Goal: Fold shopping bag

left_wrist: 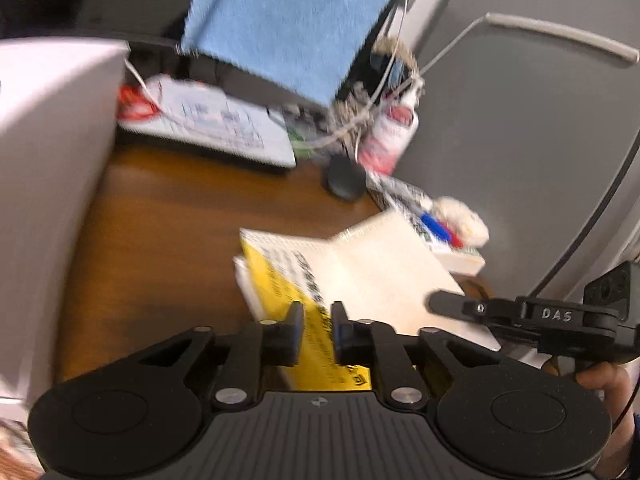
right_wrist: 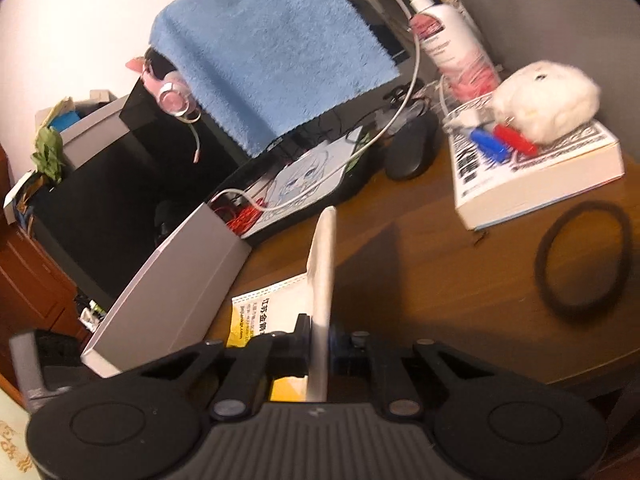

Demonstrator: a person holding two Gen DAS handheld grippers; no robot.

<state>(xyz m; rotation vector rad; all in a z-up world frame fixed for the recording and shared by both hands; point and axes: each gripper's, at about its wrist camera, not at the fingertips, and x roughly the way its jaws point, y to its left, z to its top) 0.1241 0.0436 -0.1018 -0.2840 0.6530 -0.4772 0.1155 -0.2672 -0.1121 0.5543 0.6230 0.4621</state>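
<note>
The shopping bag (left_wrist: pixel 360 276) lies on the brown table, cream with a yellow printed panel, partly folded over itself. My left gripper (left_wrist: pixel 317 326) hovers just above its yellow part with a narrow gap between the fingers and nothing clamped. My right gripper (left_wrist: pixel 440 304) reaches in from the right at the bag's cream flap. In the right wrist view my right gripper (right_wrist: pixel 320 344) is shut on the bag's cream flap (right_wrist: pixel 322 272), which stands on edge upward between the fingers; the printed yellow part (right_wrist: pixel 260 320) lies flat to the left.
A blue towel (right_wrist: pixel 272 52) drapes over a black monitor at the back. A thick book (right_wrist: pixel 532 176) with a white plush and pens lies right, a pump bottle (right_wrist: pixel 452 48) behind it. A black hair band (right_wrist: pixel 584 256) lies right; a grey box (right_wrist: pixel 176 280) stands left.
</note>
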